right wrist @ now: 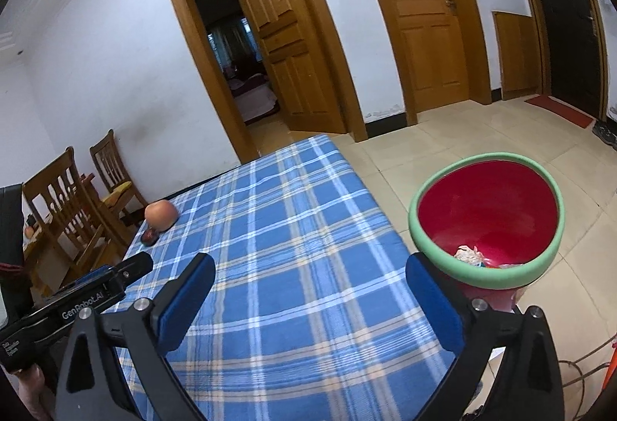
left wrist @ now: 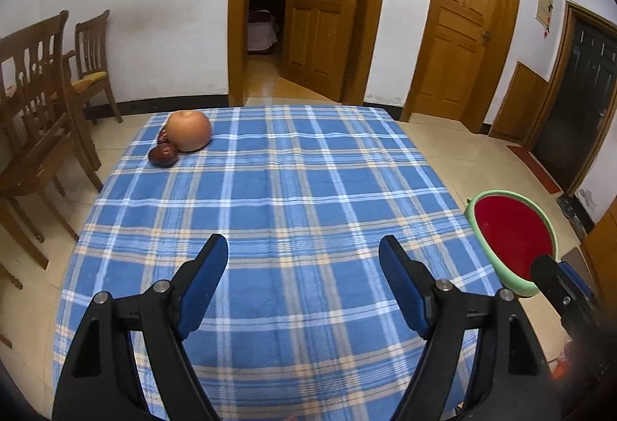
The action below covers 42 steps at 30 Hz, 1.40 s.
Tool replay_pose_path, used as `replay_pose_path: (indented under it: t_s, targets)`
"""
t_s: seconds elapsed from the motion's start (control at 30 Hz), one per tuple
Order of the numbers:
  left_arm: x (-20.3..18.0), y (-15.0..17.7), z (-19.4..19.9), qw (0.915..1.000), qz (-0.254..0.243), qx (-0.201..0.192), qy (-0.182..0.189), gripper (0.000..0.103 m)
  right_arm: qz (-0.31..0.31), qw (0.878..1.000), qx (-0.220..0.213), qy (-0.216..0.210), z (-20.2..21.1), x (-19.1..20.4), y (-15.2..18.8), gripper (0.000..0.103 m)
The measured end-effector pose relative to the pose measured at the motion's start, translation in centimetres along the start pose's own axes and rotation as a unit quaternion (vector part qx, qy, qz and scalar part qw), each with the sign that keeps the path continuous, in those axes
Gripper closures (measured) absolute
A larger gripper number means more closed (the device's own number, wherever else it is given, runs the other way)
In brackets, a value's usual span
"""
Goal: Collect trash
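Both tongs, left (left wrist: pixel 303 253) and right (right wrist: pixel 310 272), gape empty above the tabletop (left wrist: pixel 308 189). Crumpled scraps already lie in the bin (right wrist: pixel 424 228) at lower right, beside the tabletop's edge for easy dropping.

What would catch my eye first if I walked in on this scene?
Probably the blue plaid tablecloth filling the middle, bare except for an apple with dark red dates beside it at the far left corner. Next, the red bin with a green rim standing off the table's right side, crumpled trash lying at its bottom.
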State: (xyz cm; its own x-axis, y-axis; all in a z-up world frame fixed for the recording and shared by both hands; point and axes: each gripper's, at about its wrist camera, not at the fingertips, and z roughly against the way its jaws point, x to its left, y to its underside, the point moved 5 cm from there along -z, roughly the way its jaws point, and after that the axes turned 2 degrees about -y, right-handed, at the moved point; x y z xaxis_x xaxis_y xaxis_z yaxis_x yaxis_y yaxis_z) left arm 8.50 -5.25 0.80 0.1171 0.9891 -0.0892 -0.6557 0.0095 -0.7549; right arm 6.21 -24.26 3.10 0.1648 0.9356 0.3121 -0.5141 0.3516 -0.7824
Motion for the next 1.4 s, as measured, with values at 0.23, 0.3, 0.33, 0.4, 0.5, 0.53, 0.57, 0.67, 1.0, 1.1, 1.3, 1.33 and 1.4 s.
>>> replay_pose_path:
  t_s: [0.23,0.3,0.33,0.4,0.5,0.53,0.57,0.67,1.0,1.1,1.3,1.33,1.4]
  targets:
    - [0.9,0.4,0.6,0.9999,0.001,-0.008,-0.011,0.023,0.012,1.000,0.003,-0.005,0.2,1.1,0.5,0.002]
    - [1.0,0.3,0.7,0.9999,0.001,-0.011,-0.012,0.023,0.014,1.000,0.003,-0.006,0.2,1.3,0.6,0.002]
    - [1.0,0.4,0.7,0.9998,0.001,-0.012,-0.013,0.023,0.015,1.000,0.003,-0.006,0.1,1.4,0.6,0.002]
    - [1.0,0.3,0.9,0.9998,-0.001,-0.015,-0.014,0.023,0.016,1.000,0.003,-0.007,0.1,1.6,0.6,0.002]
    - [1.0,0.3,0.9,0.9997,-0.003,-0.017,-0.015,0.023,0.016,1.000,0.003,-0.006,0.1,1.6,0.6,0.002]
    - [1.0,0.3,0.9,0.9998,-0.002,-0.017,-0.014,0.023,0.015,1.000,0.003,-0.006,0.1,1.6,0.6,0.002]
    - [1.0,0.3,0.9,0.9998,-0.003,-0.017,-0.014,0.023,0.015,1.000,0.003,-0.006,0.1,1.6,0.6,0.002]
    - [1.0,0.3,0.9,0.9998,-0.002,-0.017,-0.014,0.023,0.016,1.000,0.003,-0.007,0.1,1.6,0.6,0.002]
    - [1.0,0.3,1.0,0.9998,-0.002,-0.017,-0.013,0.023,0.016,1.000,0.003,-0.007,0.1,1.5,0.6,0.002]
    - [1.0,0.3,0.9,0.9998,-0.002,-0.017,-0.014,0.023,0.016,1.000,0.003,-0.007,0.1,1.5,0.6,0.002]
    - [1.0,0.2,1.0,0.9998,-0.001,-0.016,-0.013,0.023,0.016,1.000,0.003,-0.007,0.1,1.5,0.6,0.002]
    - [1.0,0.2,1.0,0.9998,-0.001,-0.016,-0.013,0.023,0.016,1.000,0.003,-0.007,0.1,1.5,0.6,0.002]
    - [0.9,0.2,1.0,0.9998,-0.001,-0.016,-0.013,0.023,0.016,1.000,0.003,-0.006,0.1,1.6,0.6,0.002]
